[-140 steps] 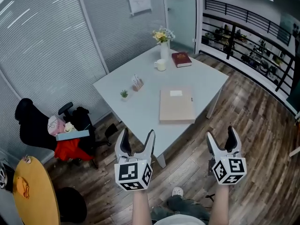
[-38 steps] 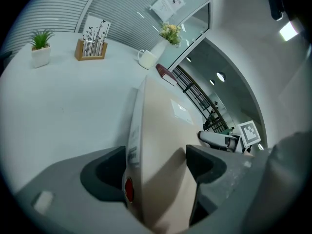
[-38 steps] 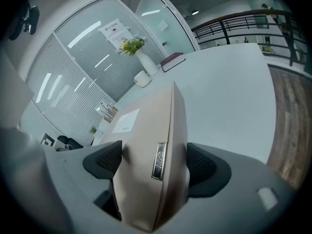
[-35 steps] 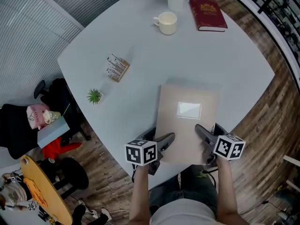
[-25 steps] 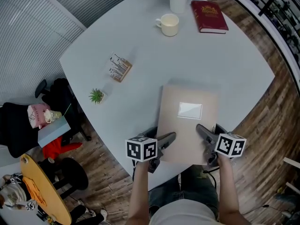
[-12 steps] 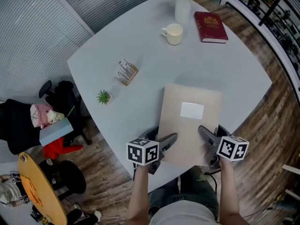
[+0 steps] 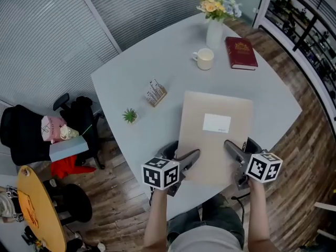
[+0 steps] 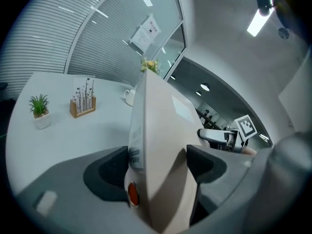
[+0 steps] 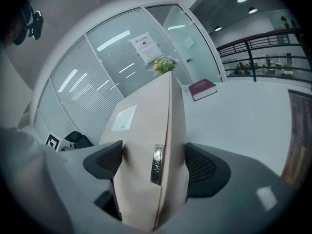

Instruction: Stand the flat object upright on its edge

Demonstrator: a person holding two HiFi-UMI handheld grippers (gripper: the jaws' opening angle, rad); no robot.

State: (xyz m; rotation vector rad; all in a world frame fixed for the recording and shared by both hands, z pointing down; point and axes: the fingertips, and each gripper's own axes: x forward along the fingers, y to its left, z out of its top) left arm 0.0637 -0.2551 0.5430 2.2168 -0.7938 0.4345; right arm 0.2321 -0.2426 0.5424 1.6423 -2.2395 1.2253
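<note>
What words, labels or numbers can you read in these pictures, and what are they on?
Nothing reads clearly.
White label on the beige case: too small.
Red book cover: gold emblem, print illegible.
Paper notice on the glass wall: blurred.
Metal clasp on the case: engraving unreadable.

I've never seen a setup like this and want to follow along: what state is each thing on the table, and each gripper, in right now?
beige folder: closed, not yet upright, near edge clamped by both grippers.
left gripper: shut on the beige folder.
right gripper: shut on the beige folder.
cup: upright.
red book: closed, lying flat.
vase: upright, holding flowers.
potted plant: upright.
</note>
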